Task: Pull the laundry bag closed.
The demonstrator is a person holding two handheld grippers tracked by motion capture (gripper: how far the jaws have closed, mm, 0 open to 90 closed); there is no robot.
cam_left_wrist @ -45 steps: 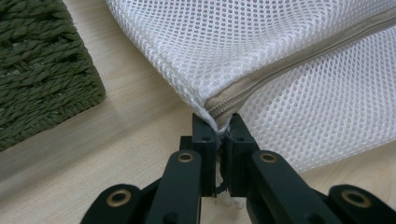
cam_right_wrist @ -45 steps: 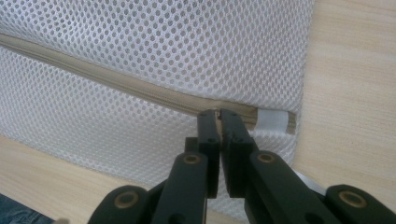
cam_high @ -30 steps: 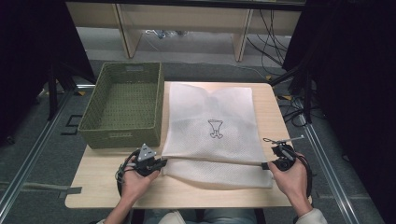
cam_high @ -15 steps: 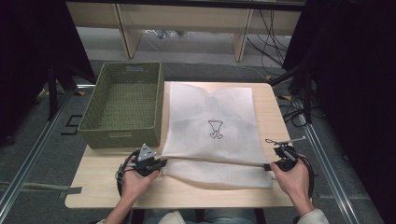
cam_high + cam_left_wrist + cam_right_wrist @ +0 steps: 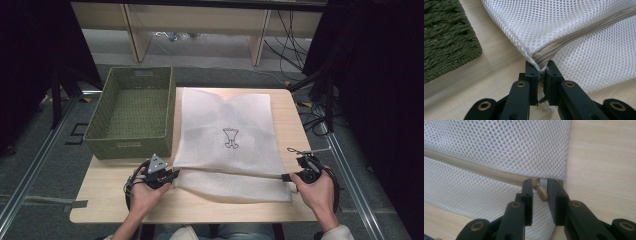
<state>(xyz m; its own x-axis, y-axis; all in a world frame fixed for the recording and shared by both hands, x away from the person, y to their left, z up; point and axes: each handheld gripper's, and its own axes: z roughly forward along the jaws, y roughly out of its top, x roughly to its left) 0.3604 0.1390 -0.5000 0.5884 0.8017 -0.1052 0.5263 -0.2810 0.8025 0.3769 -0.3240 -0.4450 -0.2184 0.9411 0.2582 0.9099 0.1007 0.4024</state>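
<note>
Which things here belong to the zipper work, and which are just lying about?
In use: mesh laundry bag, its zipper, zipper pull, left gripper, right gripper.
Lying about: green woven basket, cables on the floor.

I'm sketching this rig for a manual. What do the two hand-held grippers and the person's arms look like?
Both grippers are black. The left gripper carries a grey three-cornered plate on top, and a black cable loops beside it. Each claw is two flat black bars with brass-coloured rivets. A light cuff shows at the right wrist.
</note>
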